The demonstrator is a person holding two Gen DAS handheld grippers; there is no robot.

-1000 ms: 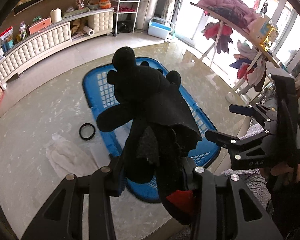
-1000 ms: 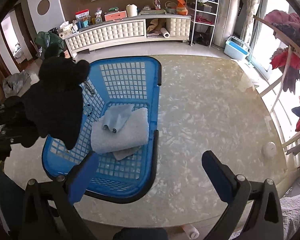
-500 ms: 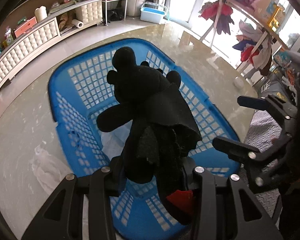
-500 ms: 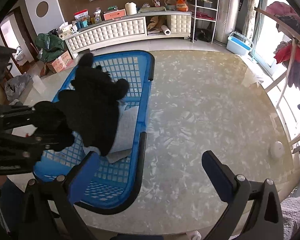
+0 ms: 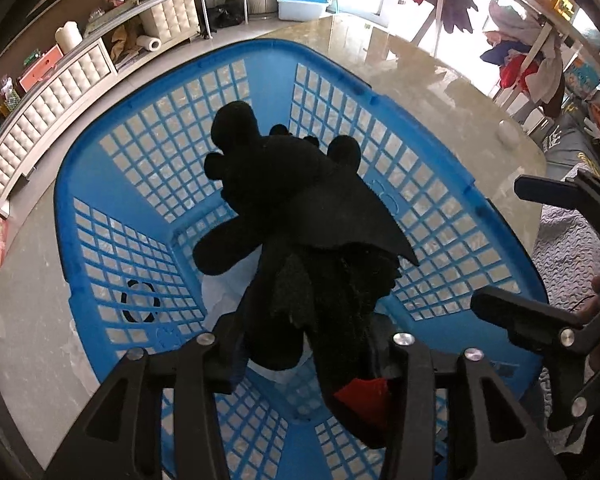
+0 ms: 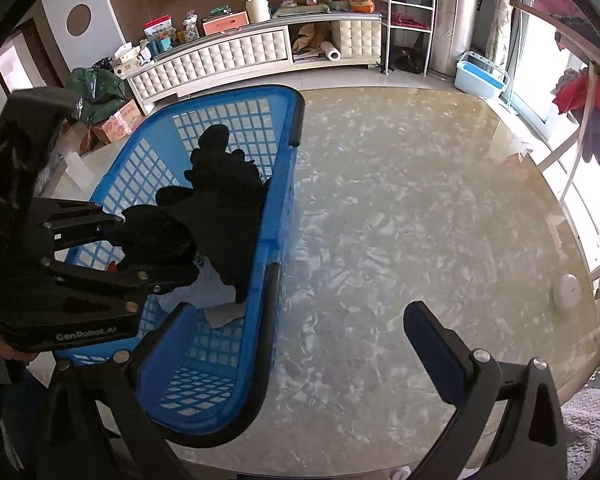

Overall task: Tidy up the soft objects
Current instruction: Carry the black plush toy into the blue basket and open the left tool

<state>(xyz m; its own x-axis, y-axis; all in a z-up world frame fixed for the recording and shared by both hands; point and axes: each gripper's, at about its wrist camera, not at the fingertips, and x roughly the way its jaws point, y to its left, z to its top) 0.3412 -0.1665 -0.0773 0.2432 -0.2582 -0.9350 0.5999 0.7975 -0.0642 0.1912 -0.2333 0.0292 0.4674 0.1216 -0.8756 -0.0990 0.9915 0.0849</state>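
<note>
Glossy marble-patterned worktop (image 6: pixel 400 208) fills the scene, with a white tufted cabinet (image 6: pixel 236 56) along the far wall and clothes on a drying rack (image 5: pixel 540 52) by the bright windows. On the worktop sits the blue plastic laundry basket (image 5: pixel 100 208), its grid walls wide open to view. And right over it, the left gripper (image 5: pixel 304 344) is down inside the basket mouth with the black plush dragon (image 5: pixel 300 216) between its fingers — the jaws have just been easing apart, though the toy's body and its red-tipped tail hang between them and the fingers look to be touching it on both sides. From the right wrist view that same left gripper (image 6: pixel 156 248) shows side-on, the plush draped down against the basket's near wall, over a folded grey towel (image 6: pixel 224 312) lying on the basket floor. Over on the other side, the right gripper (image 6: pixel 284 344) stands spread wide, nothing in it, one finger hovering above the basket's black-edged rim and the other over bare worktop. A small white round object (image 6: pixel 567 291) rests near the worktop's far edge.
</note>
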